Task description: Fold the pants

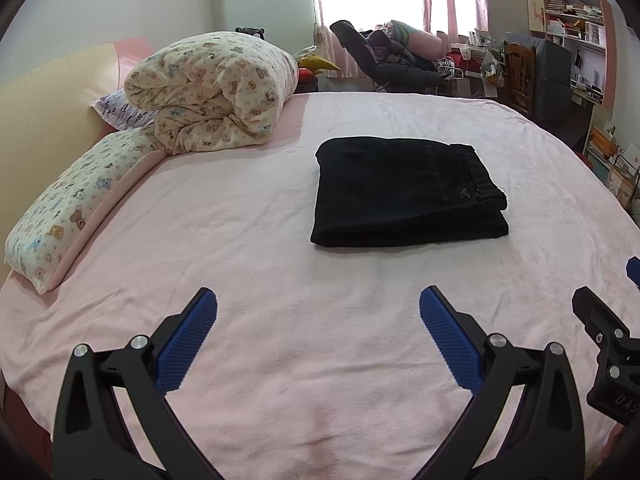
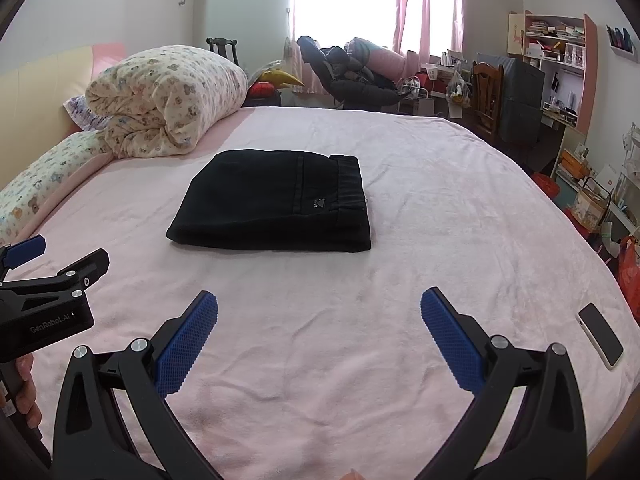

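Folded black pants lie ahead of both open-jawed tools, untouched.

"GenRobot.AI" is printed in pale letters on the black body of the left gripper, seen in the right wrist view. The letters "DAS" are read on the right gripper, cut off at the frame edge.

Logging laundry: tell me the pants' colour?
Black; the pants show best in the right wrist view.
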`<state>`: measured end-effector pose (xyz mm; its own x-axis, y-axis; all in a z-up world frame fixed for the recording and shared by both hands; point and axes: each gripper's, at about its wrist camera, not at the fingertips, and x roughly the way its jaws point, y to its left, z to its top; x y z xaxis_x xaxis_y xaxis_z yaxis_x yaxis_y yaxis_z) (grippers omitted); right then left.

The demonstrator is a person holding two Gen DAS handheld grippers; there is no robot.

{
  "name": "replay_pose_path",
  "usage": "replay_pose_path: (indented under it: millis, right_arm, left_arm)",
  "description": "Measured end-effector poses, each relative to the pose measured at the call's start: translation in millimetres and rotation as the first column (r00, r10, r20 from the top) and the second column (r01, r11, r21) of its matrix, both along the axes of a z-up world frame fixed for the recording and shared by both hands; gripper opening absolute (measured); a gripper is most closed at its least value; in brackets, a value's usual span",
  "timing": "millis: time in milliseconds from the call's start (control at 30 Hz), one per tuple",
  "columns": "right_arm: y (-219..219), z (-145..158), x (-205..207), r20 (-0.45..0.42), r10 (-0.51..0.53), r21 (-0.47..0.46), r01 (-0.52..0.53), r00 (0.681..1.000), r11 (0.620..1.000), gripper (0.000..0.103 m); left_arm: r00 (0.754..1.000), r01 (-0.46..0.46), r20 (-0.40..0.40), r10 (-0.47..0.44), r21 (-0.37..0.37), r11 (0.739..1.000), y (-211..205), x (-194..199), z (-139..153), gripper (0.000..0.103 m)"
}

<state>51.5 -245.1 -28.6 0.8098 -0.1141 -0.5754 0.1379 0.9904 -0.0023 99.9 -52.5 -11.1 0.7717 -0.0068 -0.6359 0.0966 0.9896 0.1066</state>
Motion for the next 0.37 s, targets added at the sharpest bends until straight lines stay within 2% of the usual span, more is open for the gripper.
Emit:
replay_pose_path:
  millis: [367]
  right_arm:
    - [-2.1, -2.4, -0.3, -0.003, 0.001, 0.001, -0.001, 1.000, 1.000, 0.102]
  left_arm:
    - [0.998, 0.067, -0.018, -0.067, -0.020, 0.998, -4.9, 0.1, -1.3, 0.101]
